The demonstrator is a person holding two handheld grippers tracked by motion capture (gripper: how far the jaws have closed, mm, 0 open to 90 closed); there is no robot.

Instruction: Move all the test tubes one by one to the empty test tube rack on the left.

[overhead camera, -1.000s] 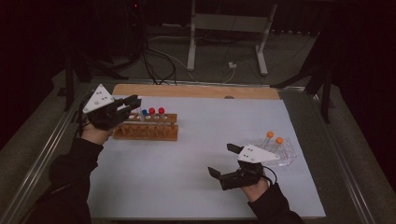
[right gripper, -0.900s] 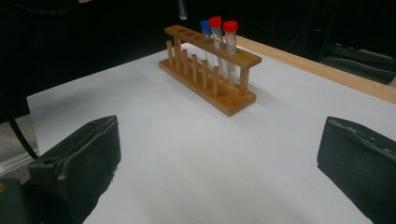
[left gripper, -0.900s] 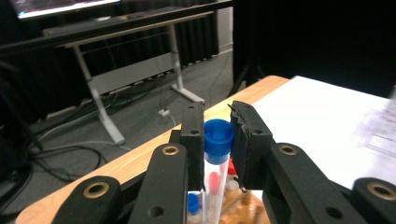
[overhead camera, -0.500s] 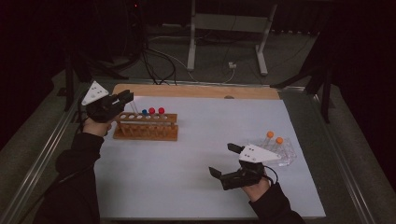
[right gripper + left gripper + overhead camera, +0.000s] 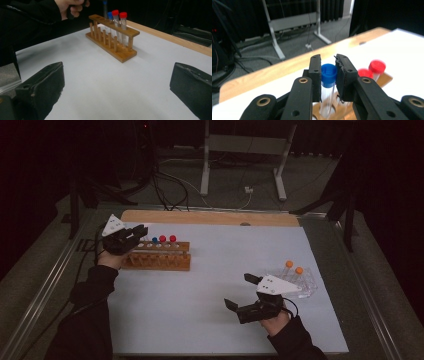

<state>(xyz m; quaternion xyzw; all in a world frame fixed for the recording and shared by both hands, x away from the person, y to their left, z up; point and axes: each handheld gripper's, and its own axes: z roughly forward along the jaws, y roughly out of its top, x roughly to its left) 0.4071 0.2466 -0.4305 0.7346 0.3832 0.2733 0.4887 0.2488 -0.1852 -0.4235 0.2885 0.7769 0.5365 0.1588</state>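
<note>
- Left gripper [image 5: 329, 75], at far left over the wooden rack [image 5: 156, 256], clamped on the blue-capped tube [image 5: 328, 75] just below its cap, keeping it upright in a rack hole.
- Right gripper [image 5: 239, 295] parked near right on the white mat [image 5: 210, 270], jaws spread wide, holding nothing.
- Rack: blue tube plus two red-capped tubes [image 5: 119, 23] standing beside it.
- Clear tray [image 5: 302, 282] at right: two orange-capped tubes [image 5: 294, 268].

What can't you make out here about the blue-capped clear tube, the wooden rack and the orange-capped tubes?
- Blue-capped clear tube: in the left gripper view the left gripper's black jaws cover its sides, so pad contact is unclear.
- Wooden test-tube rack: in the high view that gripper hides its left end.
- Two orange-capped tubes: too small in the high view to tell what clear holder they rest in.
</note>
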